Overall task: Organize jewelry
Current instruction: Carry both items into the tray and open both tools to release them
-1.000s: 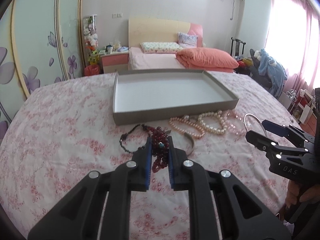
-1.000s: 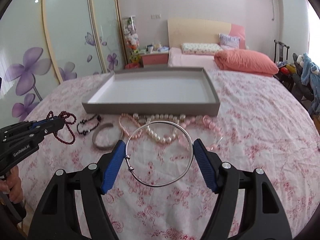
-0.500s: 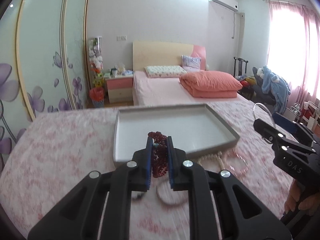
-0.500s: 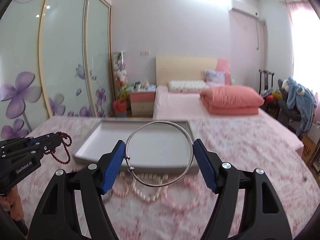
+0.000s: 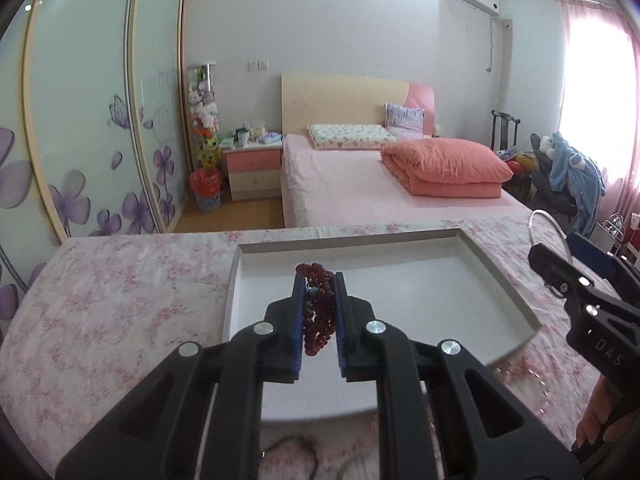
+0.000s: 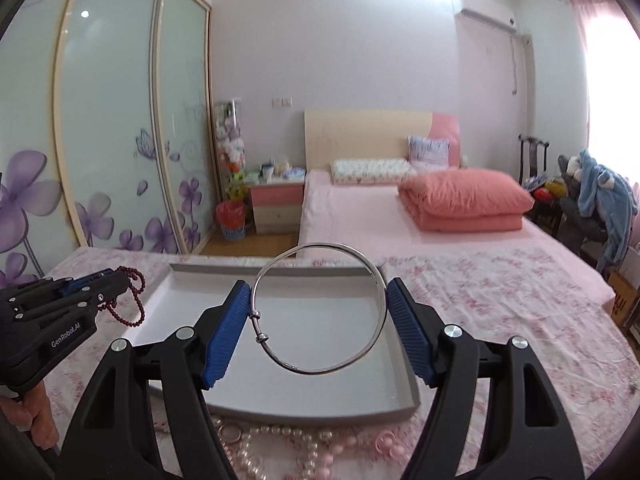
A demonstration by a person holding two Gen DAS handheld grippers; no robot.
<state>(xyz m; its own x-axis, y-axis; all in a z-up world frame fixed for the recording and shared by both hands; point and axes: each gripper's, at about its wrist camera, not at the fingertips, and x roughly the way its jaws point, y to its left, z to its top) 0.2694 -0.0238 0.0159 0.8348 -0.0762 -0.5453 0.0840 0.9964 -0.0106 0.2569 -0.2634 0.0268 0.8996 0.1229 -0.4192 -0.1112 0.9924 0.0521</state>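
Note:
My left gripper (image 5: 317,300) is shut on a dark red bead bracelet (image 5: 316,312) and holds it above the near left part of the grey tray (image 5: 500,276). In the right wrist view the left gripper (image 6: 116,280) shows at the left with the red beads (image 6: 134,300) hanging from it. My right gripper (image 6: 319,312) is shut on a silver bangle (image 6: 320,308), held upright over the tray (image 6: 404,372). The right gripper (image 5: 560,268) shows at the right in the left wrist view.
Pearl and pink bead strands (image 6: 304,448) lie on the floral cloth (image 6: 500,300) in front of the tray. A dark bracelet (image 5: 288,452) lies below the left gripper. A bed (image 5: 400,192) stands behind.
Both grippers rose from the cloth with their pieces and moved forward over the tray. The rest of the jewelry stayed on the cloth.

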